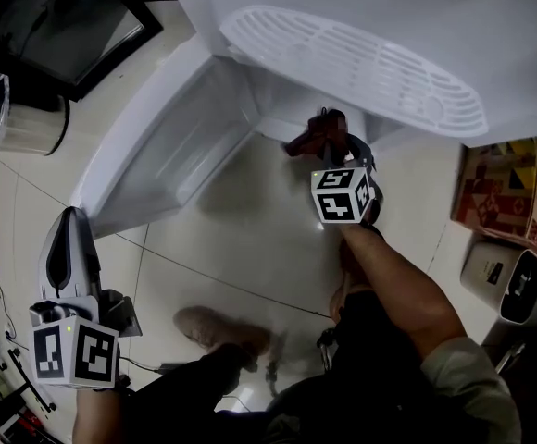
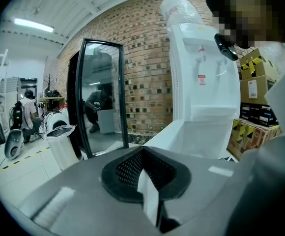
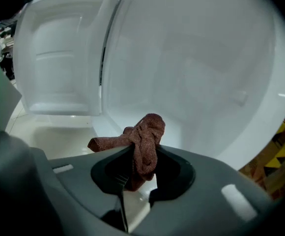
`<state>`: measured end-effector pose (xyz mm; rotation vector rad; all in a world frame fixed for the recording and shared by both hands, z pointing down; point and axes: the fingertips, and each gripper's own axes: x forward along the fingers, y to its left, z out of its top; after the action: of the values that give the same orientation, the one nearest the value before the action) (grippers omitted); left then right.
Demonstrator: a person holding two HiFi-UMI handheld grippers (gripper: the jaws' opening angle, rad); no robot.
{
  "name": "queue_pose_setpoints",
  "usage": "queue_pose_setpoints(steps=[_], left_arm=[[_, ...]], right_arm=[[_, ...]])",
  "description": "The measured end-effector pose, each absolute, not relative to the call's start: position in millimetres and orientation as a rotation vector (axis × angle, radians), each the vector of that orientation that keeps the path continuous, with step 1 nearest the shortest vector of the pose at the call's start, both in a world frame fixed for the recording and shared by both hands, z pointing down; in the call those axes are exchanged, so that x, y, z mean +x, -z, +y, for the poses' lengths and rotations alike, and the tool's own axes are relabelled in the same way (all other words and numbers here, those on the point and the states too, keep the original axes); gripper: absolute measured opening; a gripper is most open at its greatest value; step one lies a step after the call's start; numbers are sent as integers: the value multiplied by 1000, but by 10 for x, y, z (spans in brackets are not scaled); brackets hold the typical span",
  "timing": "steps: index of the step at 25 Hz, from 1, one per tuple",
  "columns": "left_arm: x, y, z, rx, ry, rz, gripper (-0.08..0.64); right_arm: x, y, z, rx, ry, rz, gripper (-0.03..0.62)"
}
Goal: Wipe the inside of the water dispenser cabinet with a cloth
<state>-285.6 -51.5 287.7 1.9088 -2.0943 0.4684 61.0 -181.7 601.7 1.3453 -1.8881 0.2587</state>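
Cloth (image 3: 145, 141), reddish-brown and bunched, was clamped between the jaws of your right gripper (image 3: 138, 173). A loose fold stood above the pads and one tail stuck out to the side. It hung at the mouth of the water dispenser cabinet (image 3: 196, 68), near the white inner wall but, as far as either view showed, not yet pressed on it.

The fabric looked soft, light and limp. You should expect it to fold under pressure rather than push back. A grip near its middle, as held, with a generous wad left ahead of the jaws, should keep hard plastic off the wall. The smooth lining would probably let it slide easily.

Cabinet door (image 1: 171, 146) stood swung wide. No stored items showed inside the compartment, only bare moulded surfaces.

Your left gripper (image 1: 72, 220) was clenched on nothing, low and well apart from the water dispenser (image 2: 201, 82). A bottle (image 2: 181, 9) sat on top; whether it contained water could not be told.
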Motion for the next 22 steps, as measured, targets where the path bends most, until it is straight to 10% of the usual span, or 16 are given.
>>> queue_pose_setpoints(steps=[22], left_arm=[[-2944, -2916, -688, 1816, -456, -2095, 0]], right_arm=[[573, -5631, -1502, 1325, -172, -2015, 109]])
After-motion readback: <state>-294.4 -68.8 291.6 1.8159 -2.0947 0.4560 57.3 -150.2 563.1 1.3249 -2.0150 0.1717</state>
